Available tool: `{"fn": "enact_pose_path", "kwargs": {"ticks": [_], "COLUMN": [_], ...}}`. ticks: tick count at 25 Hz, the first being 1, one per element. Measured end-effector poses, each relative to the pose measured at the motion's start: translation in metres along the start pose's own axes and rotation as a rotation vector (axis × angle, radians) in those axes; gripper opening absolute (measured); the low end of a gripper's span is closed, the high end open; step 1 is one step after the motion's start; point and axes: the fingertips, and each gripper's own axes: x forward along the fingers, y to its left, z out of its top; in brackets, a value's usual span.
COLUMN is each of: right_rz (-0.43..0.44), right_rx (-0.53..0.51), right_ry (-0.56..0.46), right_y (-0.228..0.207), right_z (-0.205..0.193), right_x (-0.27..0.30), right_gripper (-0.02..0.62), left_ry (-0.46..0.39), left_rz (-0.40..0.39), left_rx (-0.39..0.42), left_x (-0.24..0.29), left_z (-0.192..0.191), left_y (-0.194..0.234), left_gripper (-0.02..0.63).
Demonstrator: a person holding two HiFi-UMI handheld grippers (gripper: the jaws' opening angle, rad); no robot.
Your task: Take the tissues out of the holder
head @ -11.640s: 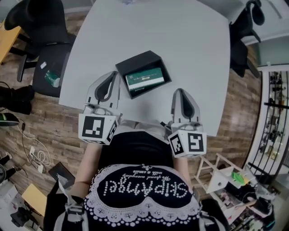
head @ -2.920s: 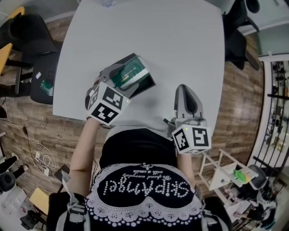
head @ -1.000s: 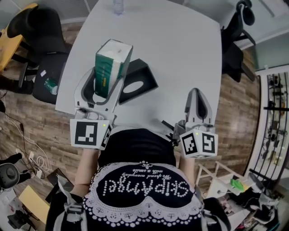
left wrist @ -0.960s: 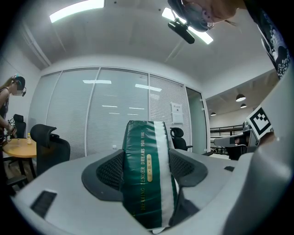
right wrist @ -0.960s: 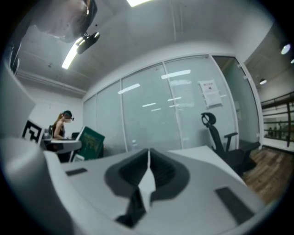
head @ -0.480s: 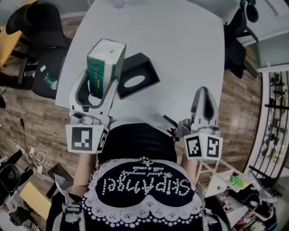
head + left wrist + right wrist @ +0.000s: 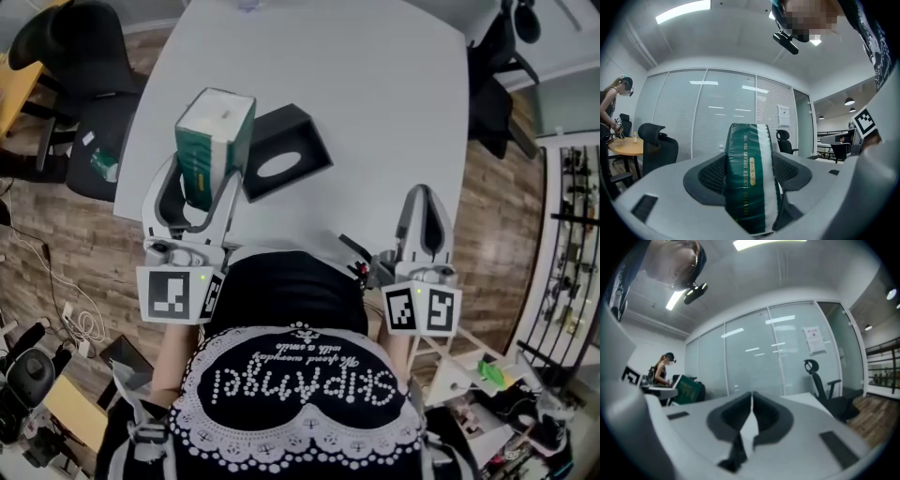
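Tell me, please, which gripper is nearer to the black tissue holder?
Left. The left gripper, holding the tissue pack, sits just beside the tissue holder; the right gripper is well off to its right.

So the tissue pack (image 7: pixel 214 141) is dark green with a white stripe and gold lettering. The holder (image 7: pixel 292 136) is plain black and the worktop (image 7: pixel 375 84) is pale grey-white. The left tool (image 7: pixel 206 178) and right tool (image 7: pixel 424 199) are light grey, with black-and-white square patterns on their cubes. The floor (image 7: pixel 56 234) is brown wood planks.
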Motion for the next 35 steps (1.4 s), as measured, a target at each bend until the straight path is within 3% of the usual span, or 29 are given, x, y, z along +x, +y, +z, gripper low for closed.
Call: {"fn": "enact_pose_path", "kwargs": {"ticks": [15, 35], "right_rz": [0.009, 0.034], "right_rx": [-0.007, -0.006], "right_ry": [0.039, 0.032], "right_y": [0.002, 0.008], "right_z": [-0.015, -0.011], "right_x": [-0.009, -0.005], "right_gripper": [0.035, 0.035], "left_ry": [0.041, 0.034], "left_rz": [-0.019, -0.024], "left_rx": [-0.003, -0.003], "left_x": [-0.005, -0.005], "left_z": [-0.016, -0.011], "left_y": [-0.009, -0.009], "left_gripper": [0.327, 0.327]}}
